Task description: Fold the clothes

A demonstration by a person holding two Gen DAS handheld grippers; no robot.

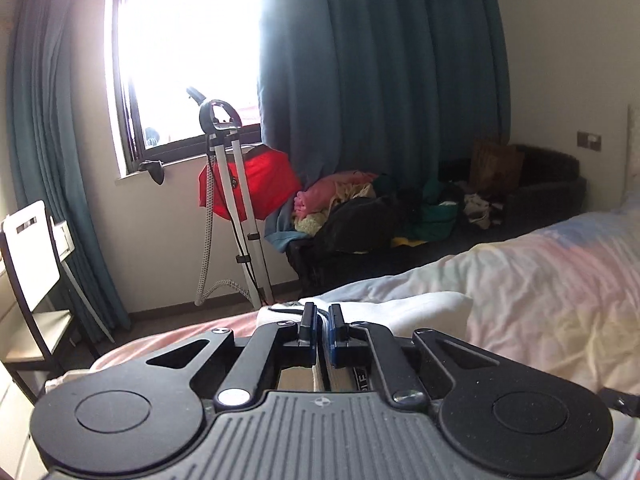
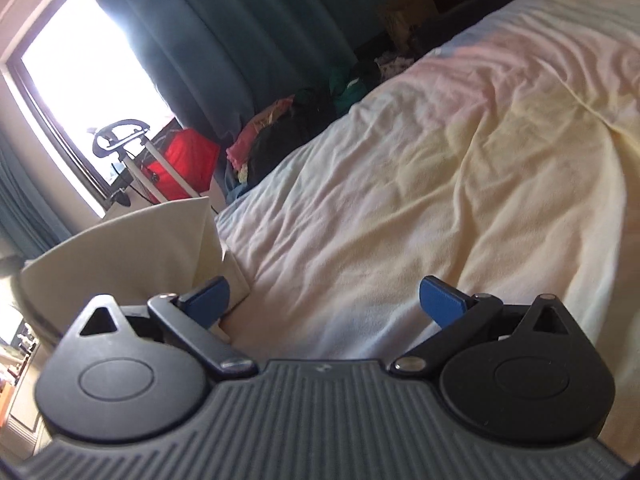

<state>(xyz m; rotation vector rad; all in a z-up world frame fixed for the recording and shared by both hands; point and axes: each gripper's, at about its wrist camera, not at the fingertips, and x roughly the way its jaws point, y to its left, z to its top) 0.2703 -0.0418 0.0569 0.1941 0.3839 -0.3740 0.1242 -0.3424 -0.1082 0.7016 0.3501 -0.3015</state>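
Observation:
A white garment [image 1: 424, 312] lies on the pastel bedsheet [image 1: 540, 280] just ahead of my left gripper [image 1: 322, 320]. Its dark fingers stand almost together, and a thin fold of the white cloth is pinched between the blue pads. In the right wrist view the same white garment [image 2: 132, 248] rises as a lifted flap at the left, beside the left blue pad. My right gripper [image 2: 324, 300] is open wide, low over the rumpled bedsheet [image 2: 460, 180], and nothing lies between its pads.
Past the bed's far edge a clothes steamer stand [image 1: 232, 208] stands below the window, with a red bag [image 1: 264, 184] behind it. Several loose clothes [image 1: 360, 212] are piled on a dark couch. A white folding chair [image 1: 32, 276] is at the left, and teal curtains [image 1: 380, 60] hang behind.

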